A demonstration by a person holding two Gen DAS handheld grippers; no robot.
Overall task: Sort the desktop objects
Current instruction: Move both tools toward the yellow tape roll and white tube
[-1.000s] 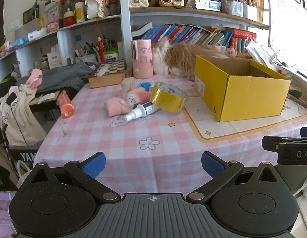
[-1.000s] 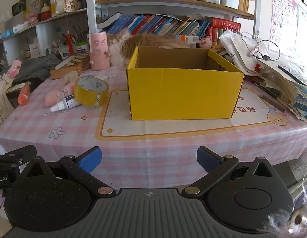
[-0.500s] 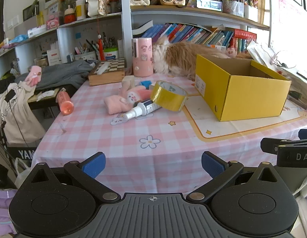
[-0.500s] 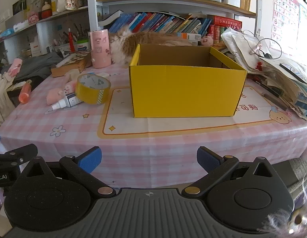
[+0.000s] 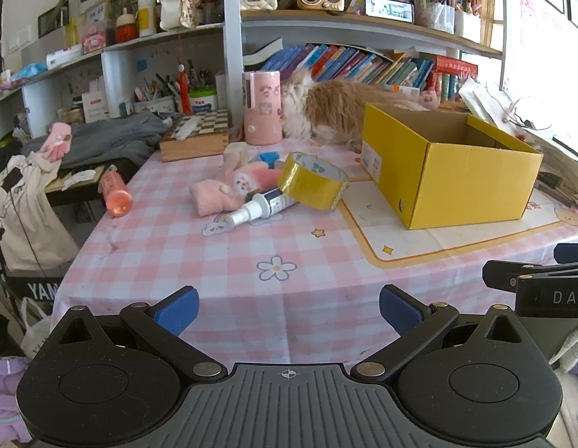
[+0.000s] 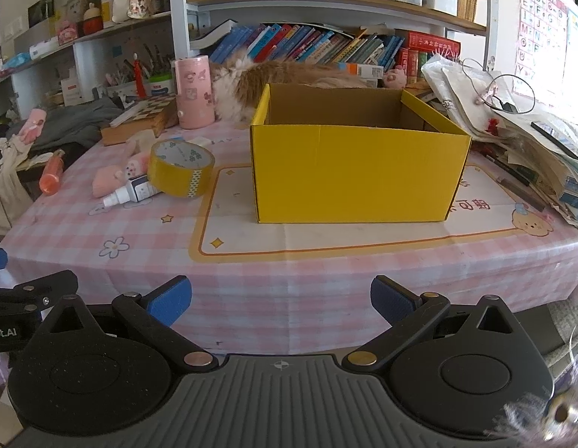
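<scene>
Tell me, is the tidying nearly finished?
Not yet. The part of the yellow box you can see inside looks empty. Both tools, left and right, are open and hold nothing. The yellow tape roll, white bottle, pink plush toy and orange bottle are all on the table.

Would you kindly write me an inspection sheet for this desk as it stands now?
Surface: table under a pink checked cloth.
Job's things: yellow box open; what shows of its inside is bare. Tape roll, spray bottle and pink plush heaped left of it.
Clutter: pink cup, chessboard box, orange bottle at the left edge, papers on the right.
Grippers: left gripper and right gripper open, short of the table.
Cables: thin cord on the papers.
Surroundings: bookshelves; furry animal behind the box.
</scene>
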